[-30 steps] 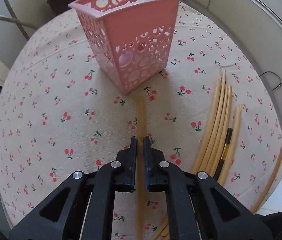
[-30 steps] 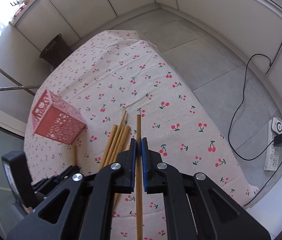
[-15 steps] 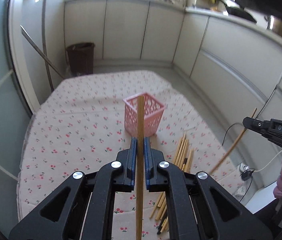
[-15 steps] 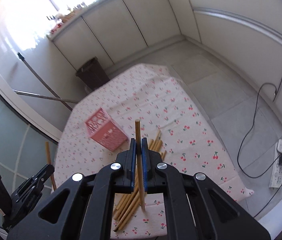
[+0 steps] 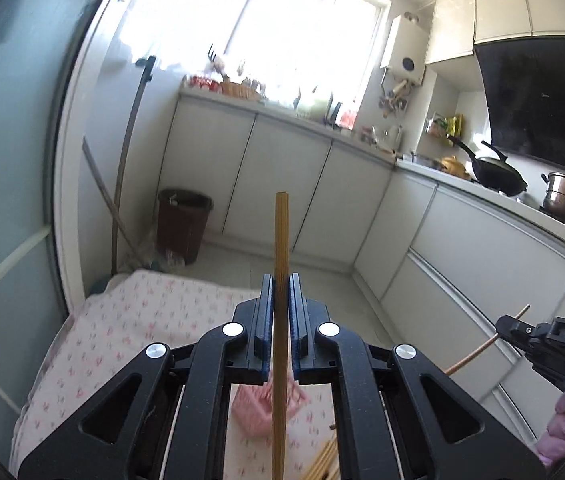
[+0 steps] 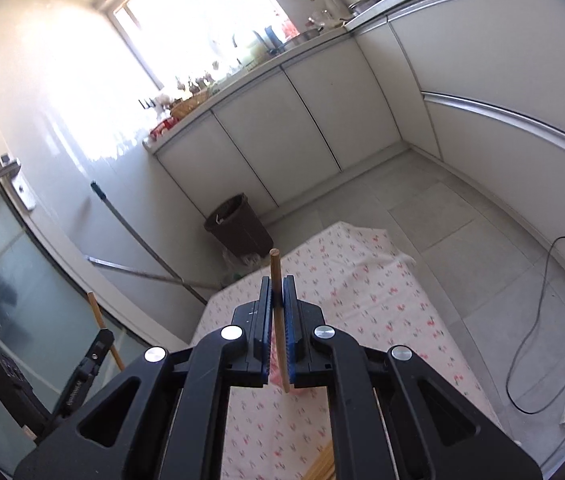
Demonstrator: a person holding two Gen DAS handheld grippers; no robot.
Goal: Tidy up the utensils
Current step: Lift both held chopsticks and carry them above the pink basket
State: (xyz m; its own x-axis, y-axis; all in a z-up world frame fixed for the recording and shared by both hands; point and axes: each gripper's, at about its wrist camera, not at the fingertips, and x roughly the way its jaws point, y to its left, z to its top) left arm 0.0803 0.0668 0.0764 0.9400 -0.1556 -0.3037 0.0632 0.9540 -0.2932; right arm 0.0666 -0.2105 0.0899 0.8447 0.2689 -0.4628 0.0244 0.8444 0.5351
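Bench (image 5: 130, 320) under a cherry-print cloth, low in both views; you hold both grippers raised well above it, cameras tipped toward the kitchen cabinets.

Pink basket (image 5: 266, 404) sits on the bench, seen blurred below the left gripper (image 5: 281, 312). Loose chopsticks (image 5: 322, 460) lie on the cloth just beside it.

Left jaws clamped on one chopstick (image 5: 281, 248), upright, long end standing past the tips. Right gripper (image 6: 277, 312) jaws clamped on another chopstick (image 6: 276, 280), slightly tilted, short end past the tips.

Risks, as judged:
- The basket is nearly hidden behind your own jaws. Lowering blind could catch a tip on the rim or in a side hole and tip the light basket.
- The thin, smooth sticks may pivot in the pads if bumped.
- Bringing both down together could cross the sticks over the opening. Go one at a time.
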